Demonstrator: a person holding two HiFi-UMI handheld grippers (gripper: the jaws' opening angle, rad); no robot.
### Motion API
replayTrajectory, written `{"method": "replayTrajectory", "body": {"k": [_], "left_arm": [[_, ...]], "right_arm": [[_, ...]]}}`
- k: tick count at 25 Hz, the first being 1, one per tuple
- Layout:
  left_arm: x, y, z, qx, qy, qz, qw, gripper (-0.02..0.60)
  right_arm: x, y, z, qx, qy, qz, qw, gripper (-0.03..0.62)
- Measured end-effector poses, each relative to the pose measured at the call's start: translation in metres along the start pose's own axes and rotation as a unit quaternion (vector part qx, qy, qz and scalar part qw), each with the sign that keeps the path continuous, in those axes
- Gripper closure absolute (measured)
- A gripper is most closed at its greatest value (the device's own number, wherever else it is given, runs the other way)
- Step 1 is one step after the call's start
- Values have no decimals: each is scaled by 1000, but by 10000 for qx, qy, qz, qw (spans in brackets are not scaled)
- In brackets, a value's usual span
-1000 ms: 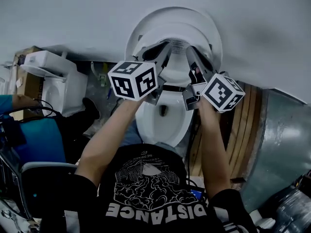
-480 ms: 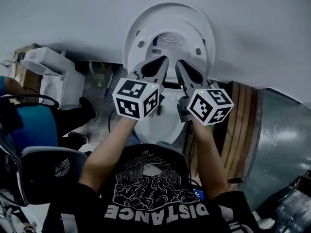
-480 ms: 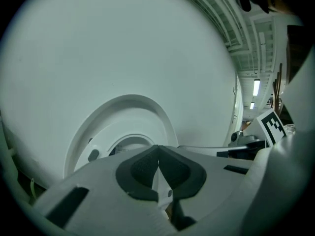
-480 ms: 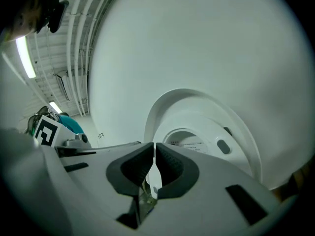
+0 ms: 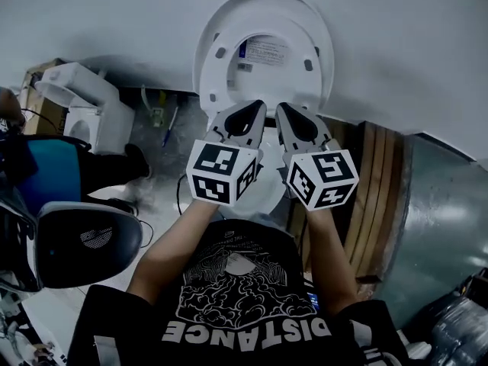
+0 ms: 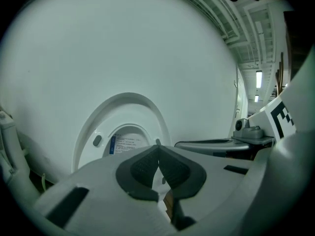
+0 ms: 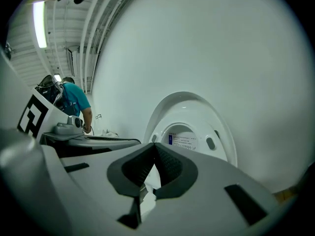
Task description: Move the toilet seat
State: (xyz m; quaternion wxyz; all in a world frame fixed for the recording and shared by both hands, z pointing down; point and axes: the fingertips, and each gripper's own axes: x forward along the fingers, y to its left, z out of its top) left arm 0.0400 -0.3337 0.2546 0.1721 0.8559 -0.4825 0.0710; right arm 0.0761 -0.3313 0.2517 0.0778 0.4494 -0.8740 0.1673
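Left gripper (image 5: 256,107) and right gripper (image 5: 281,108), jaws pressed together, empty, largely hide what seems a bowl (image 5: 268,197).

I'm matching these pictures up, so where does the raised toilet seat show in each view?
Head view: the toilet seat is at top centre, standing upright.
Left gripper view: the seat is an arch left of centre, in the lower half.
Right gripper view: the seat is an arch right of centre, in the lower half.
Shared landmark: the printed label inside the seat's opening.
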Motion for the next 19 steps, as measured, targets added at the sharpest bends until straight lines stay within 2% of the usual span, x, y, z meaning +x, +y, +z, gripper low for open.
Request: {"method": "replayTrajectory", "body": {"k": [13, 19], "left_arm": [[-6, -26, -18, 235, 119, 90, 9996, 568], [-20, -22, -21, 162, 82, 202, 9996, 568]], "right_arm": [[-27, -3, -12, -226, 16, -34, 9997, 576], [-31, 10, -14, -326, 24, 46, 9995, 576]]}}
